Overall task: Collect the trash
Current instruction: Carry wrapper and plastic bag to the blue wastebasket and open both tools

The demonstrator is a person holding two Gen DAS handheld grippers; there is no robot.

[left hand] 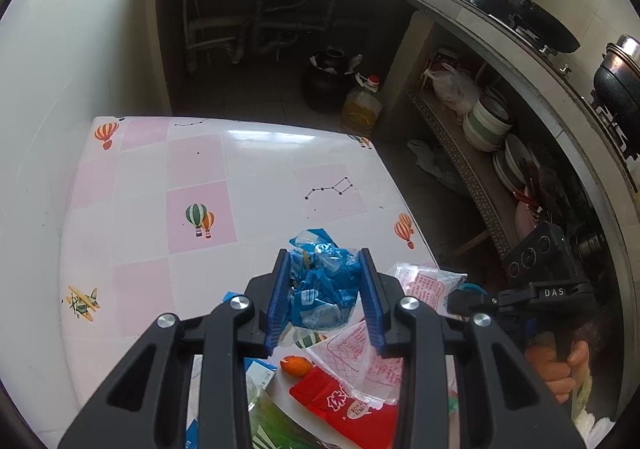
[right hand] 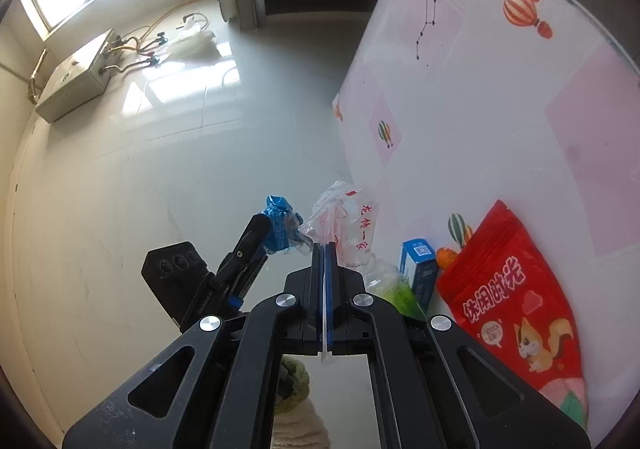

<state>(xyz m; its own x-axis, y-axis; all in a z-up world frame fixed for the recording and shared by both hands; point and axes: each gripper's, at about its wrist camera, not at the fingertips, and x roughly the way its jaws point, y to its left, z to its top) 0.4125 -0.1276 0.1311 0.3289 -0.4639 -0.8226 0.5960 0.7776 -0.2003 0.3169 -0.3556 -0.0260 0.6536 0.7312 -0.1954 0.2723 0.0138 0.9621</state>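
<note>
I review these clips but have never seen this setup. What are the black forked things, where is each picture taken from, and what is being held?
No robot: a person holds two hand grippers, each with a fisheye camera looking along its fingers. In the left view, the left gripper is clamped on a crumpled blue wrapper. In the right view, the right gripper is shut on a clear plastic bag with red print. On the balloon-patterned table lie a red snack pouch, a small blue carton and an orange scrap.

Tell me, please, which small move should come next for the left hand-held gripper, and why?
Probably carry it over to the clear printed bag. The left hand-held gripper is shut on a crumpled blue wrapper, lifted off the table, and the right hand-held gripper pinches that bag beside it.
</note>
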